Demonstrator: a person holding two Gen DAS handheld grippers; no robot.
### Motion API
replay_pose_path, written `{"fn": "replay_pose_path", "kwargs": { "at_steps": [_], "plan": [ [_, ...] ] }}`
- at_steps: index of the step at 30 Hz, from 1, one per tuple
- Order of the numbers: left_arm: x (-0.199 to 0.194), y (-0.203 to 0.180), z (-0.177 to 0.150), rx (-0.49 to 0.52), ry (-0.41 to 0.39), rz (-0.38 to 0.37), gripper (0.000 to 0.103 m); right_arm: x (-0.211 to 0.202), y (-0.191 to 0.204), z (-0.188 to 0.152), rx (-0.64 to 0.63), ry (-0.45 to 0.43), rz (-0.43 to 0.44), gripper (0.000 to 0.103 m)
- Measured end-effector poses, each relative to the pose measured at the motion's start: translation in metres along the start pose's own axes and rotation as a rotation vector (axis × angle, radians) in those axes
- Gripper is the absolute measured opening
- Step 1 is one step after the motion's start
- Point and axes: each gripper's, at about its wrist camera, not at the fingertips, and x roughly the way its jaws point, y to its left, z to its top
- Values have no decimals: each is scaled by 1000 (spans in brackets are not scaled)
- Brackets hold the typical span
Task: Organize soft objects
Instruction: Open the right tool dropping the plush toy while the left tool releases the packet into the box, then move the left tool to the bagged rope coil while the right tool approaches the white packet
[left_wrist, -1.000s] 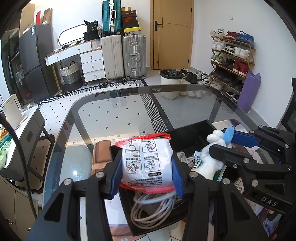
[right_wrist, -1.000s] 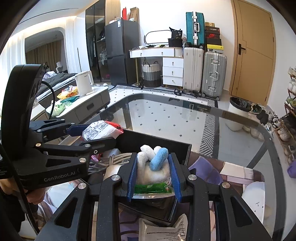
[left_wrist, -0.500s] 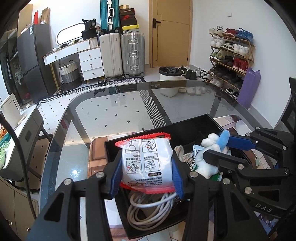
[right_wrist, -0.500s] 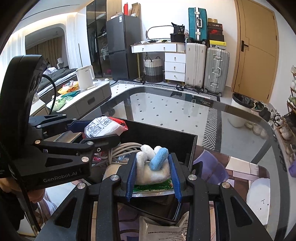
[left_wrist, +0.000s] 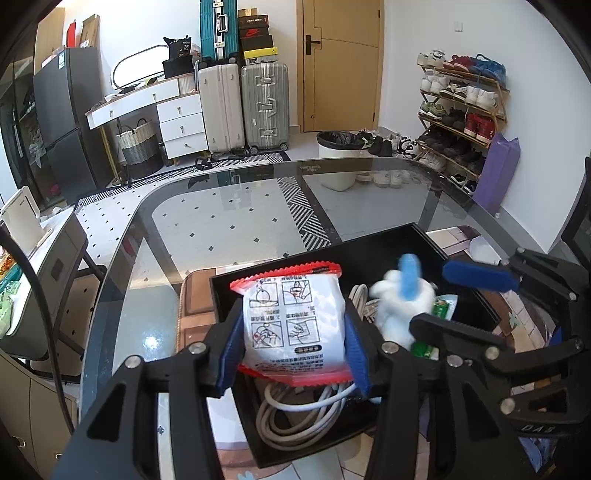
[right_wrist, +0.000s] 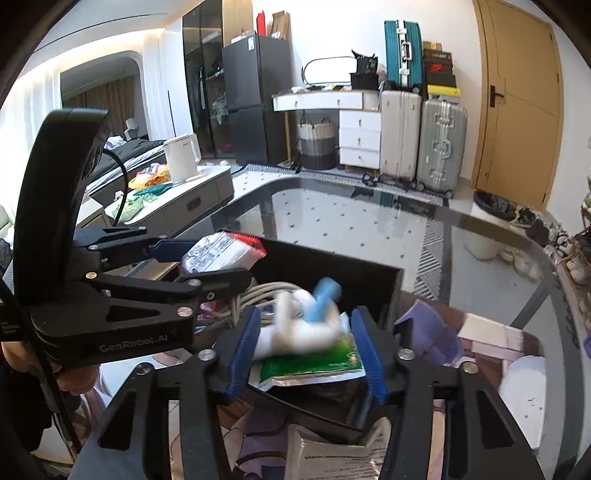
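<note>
A white packet with red edges (left_wrist: 291, 325) hangs over the black box (left_wrist: 369, 251), between the blue pads of my left gripper (left_wrist: 293, 350). Those jaws are starting to open, but the pads still touch the packet. My right gripper (right_wrist: 306, 332) is opening wide. The white plush toy with a blue ear (right_wrist: 306, 325) lies blurred between its spread pads, free of them, and is dropping onto a green packet (right_wrist: 314, 363) in the box (right_wrist: 332, 266). In the left wrist view the toy (left_wrist: 399, 306) is beside the right gripper (left_wrist: 458, 299).
A coil of white cable (left_wrist: 295, 413) lies in the box under the left gripper. The box sits on a glass table (left_wrist: 221, 236). A white printed packet (right_wrist: 332, 458) lies in front of the box, with a white round object (right_wrist: 524, 384) to its right.
My right jaws have spread apart and the plush toy has come loose, now blurred and dropping. My left gripper keeps the red-edged packet in the same place over the box.
</note>
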Motion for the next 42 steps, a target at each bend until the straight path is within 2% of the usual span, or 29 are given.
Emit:
{"fn": "replay_pose_path", "kwargs": {
  "at_steps": [3,6,7,9,10,13,17,21,42],
  "plan": [
    [-7,-1,0,1,-15,6,65,-10,-4,-1,11,-15,-7,74],
    [-15,-4,0,5,-24,5,68,-23,-10,-4,26,-37,-25,90],
    [-17,-5,0,8,-26,9,71,-28,-13,-6,38,-45,-27,94],
    [-23,-7,0,6,-38,19,84,-36,-16,-10,57,-45,-20,100],
    [-27,-7,-1,4,-49,19,84,-40,-16,-13,63,-46,-19,102],
    [-34,-6,-5,-4,-56,8,86,-55,-22,-23,76,-64,-31,102],
    [-44,-5,-13,-20,-61,5,100,-70,-29,-33,118,-79,-21,102],
    [-53,-4,-21,-34,-59,0,103,-80,-32,-42,138,-75,-20,102],
    [-86,-19,-69,-9,-61,46,103,-80,-24,-67,118,13,-14,102]
  ]
}}
